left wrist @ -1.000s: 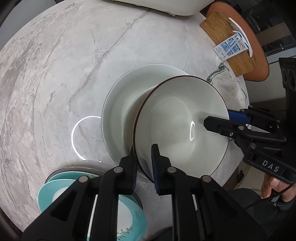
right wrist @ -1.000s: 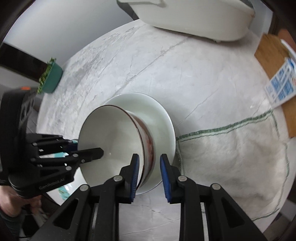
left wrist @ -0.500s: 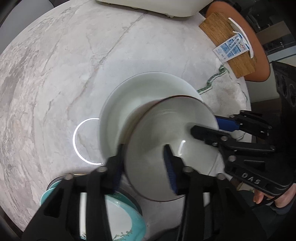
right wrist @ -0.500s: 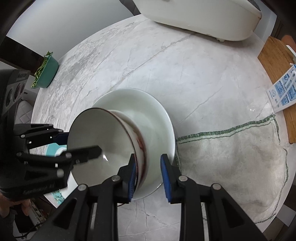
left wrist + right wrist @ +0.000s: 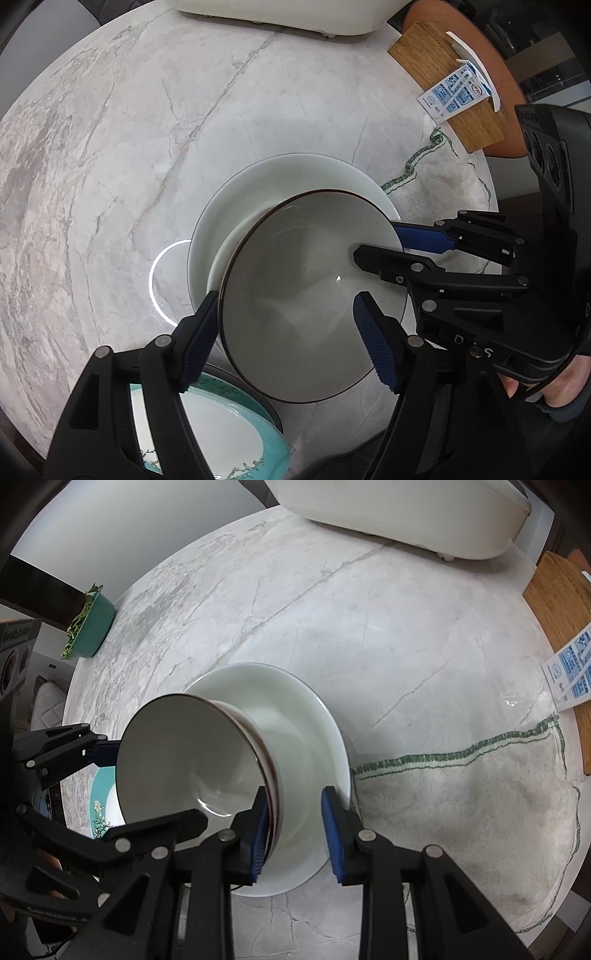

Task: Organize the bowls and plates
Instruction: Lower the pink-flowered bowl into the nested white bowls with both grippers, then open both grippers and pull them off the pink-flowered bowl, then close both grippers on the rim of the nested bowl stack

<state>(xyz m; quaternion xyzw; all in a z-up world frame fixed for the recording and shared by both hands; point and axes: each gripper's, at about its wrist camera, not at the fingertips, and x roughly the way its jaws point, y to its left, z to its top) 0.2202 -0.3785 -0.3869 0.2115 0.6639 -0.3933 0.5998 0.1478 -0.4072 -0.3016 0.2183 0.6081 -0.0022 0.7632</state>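
A white bowl with a dark rim [image 5: 306, 291] [image 5: 192, 760] stands inside a wide white plate [image 5: 280, 184] [image 5: 295, 716] on the marble table. My left gripper [image 5: 284, 332] is open, its fingers spread on either side of the bowl's near rim, not gripping. My right gripper [image 5: 293, 827] [image 5: 376, 243] is open; its fingers straddle the bowl's rim and wall, one inside and one outside. A stack of teal plates [image 5: 229, 435] [image 5: 101, 805] lies below my left gripper.
A beige cloth with green stitching [image 5: 461, 801] [image 5: 436, 184] lies right of the plate. A wooden board with a blue-and-white packet [image 5: 452, 88] sits at the table's far right edge. A teal planter [image 5: 88, 627] stands at the left edge. A cream appliance [image 5: 399, 513] is at the back.
My left gripper let go of the bowl's rim and opened wide. My right gripper's jaws widened on the rim. The bowl came down from its tilt into the white plate.
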